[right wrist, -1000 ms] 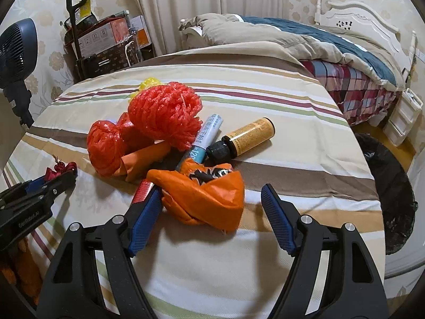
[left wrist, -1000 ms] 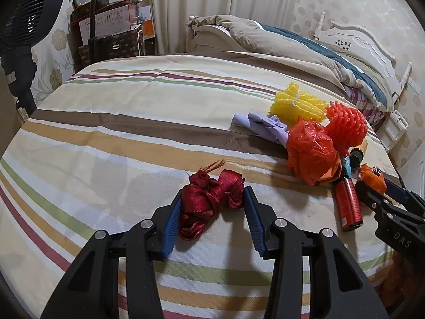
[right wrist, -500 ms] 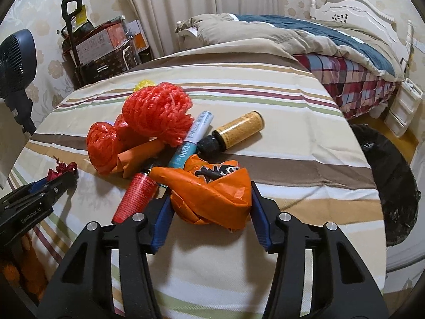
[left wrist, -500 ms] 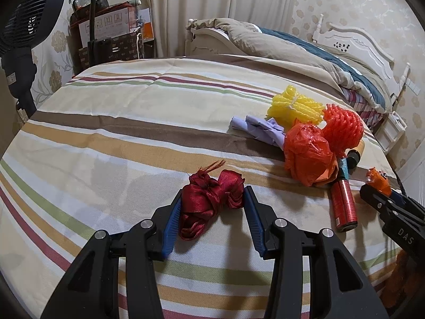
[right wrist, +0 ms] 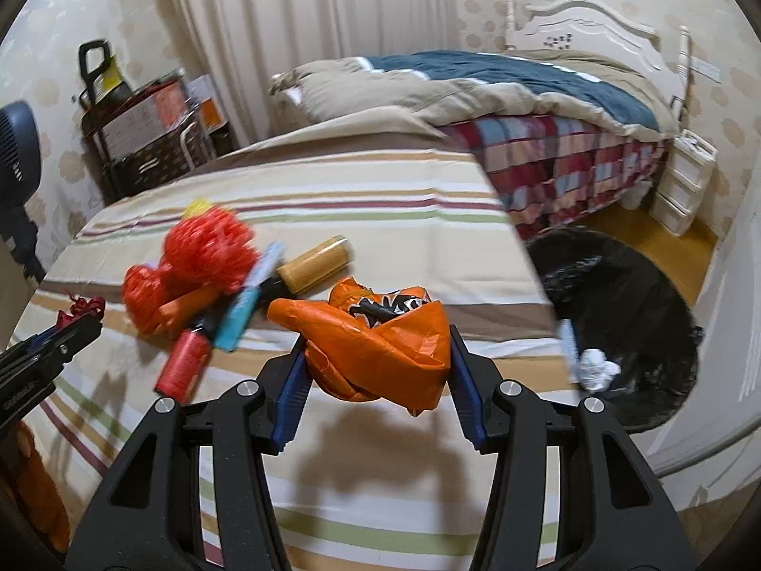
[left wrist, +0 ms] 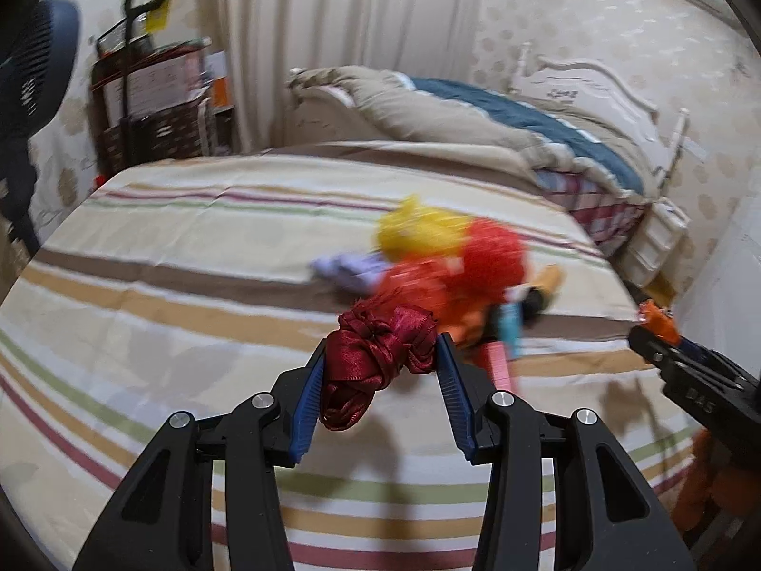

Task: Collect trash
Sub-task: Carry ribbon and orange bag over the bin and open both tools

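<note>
My left gripper (left wrist: 380, 352) is shut on a dark red satin ribbon (left wrist: 375, 357) and holds it above the striped cloth (left wrist: 190, 257). My right gripper (right wrist: 378, 347) is shut on a crumpled orange wrapper (right wrist: 380, 342), lifted off the cloth (right wrist: 361, 204). On the cloth lie a red mesh ball (right wrist: 207, 250), a red-orange bag (right wrist: 142, 292), a yellow mesh (left wrist: 418, 233), a purple scrap (left wrist: 347, 269), a red tube (right wrist: 183, 364), a teal tube (right wrist: 247, 300) and an amber bottle (right wrist: 316, 269). A black trash bag (right wrist: 618, 304) with white crumpled paper (right wrist: 597, 369) stands on the floor to the right.
A bed with a beige and blue duvet (right wrist: 475, 81) stands behind the table. White drawers (right wrist: 685, 176) stand by the bed. A fan (left wrist: 33, 76) and a cart with boxes (left wrist: 152, 100) are at the left. The left view is motion-blurred.
Both grippers have risen off the cloth with their loads. The right gripper closed on the orange wrapper and swung right toward the black bag; the left lifted the ribbon.
</note>
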{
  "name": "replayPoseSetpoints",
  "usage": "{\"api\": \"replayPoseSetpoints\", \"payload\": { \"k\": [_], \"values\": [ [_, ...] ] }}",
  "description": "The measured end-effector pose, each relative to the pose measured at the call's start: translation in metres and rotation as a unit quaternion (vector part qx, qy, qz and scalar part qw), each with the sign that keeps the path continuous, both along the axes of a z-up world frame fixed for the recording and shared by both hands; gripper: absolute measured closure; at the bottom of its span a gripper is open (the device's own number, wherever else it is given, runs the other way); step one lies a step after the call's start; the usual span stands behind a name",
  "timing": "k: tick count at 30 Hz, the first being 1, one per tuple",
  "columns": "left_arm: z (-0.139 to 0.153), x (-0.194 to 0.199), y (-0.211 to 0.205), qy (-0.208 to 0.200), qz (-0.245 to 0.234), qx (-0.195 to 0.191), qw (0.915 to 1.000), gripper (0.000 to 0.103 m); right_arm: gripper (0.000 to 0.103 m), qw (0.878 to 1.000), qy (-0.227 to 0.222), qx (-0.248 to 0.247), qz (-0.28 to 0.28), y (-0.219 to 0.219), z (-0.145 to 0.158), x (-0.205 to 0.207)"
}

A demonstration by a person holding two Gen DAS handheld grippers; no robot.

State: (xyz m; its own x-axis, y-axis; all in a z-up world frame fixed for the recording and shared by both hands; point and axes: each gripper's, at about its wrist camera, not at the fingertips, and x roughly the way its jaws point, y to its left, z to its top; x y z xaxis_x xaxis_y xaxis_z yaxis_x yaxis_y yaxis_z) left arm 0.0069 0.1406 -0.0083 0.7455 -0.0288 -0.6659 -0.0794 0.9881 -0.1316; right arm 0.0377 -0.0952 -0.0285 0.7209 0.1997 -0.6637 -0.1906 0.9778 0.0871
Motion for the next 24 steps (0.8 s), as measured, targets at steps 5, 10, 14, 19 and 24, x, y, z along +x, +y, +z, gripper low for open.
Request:
{"api": "replayPoseSetpoints", "payload": {
  "k": [5,10,14,19,24],
  "values": [
    [0.007,0.014,-0.046,-0.013,-0.049,0.006,0.9987,0.057,0.052,0.999,-0.016,-0.003,-0.043,-0.039,0.007,0.004],
    [0.012,0.035,-0.094,-0.027,-0.097,0.009,0.9949,0.057,0.052,0.996,-0.026,-0.007,-0.083,-0.080,0.012,0.013],
    [0.013,0.058,-0.130,-0.032,-0.127,0.009,0.9914,0.057,0.052,0.994,-0.030,-0.009,-0.107,-0.107,0.012,0.023],
    [0.007,0.082,-0.171,-0.030,-0.153,0.017,0.9876,0.057,0.052,0.990,-0.024,-0.009,-0.137,-0.140,0.004,0.042],
    [-0.005,0.107,-0.210,-0.018,-0.174,0.030,0.9841,0.057,0.051,0.988,-0.016,-0.016,-0.156,-0.163,-0.006,0.057]
  ]
}}
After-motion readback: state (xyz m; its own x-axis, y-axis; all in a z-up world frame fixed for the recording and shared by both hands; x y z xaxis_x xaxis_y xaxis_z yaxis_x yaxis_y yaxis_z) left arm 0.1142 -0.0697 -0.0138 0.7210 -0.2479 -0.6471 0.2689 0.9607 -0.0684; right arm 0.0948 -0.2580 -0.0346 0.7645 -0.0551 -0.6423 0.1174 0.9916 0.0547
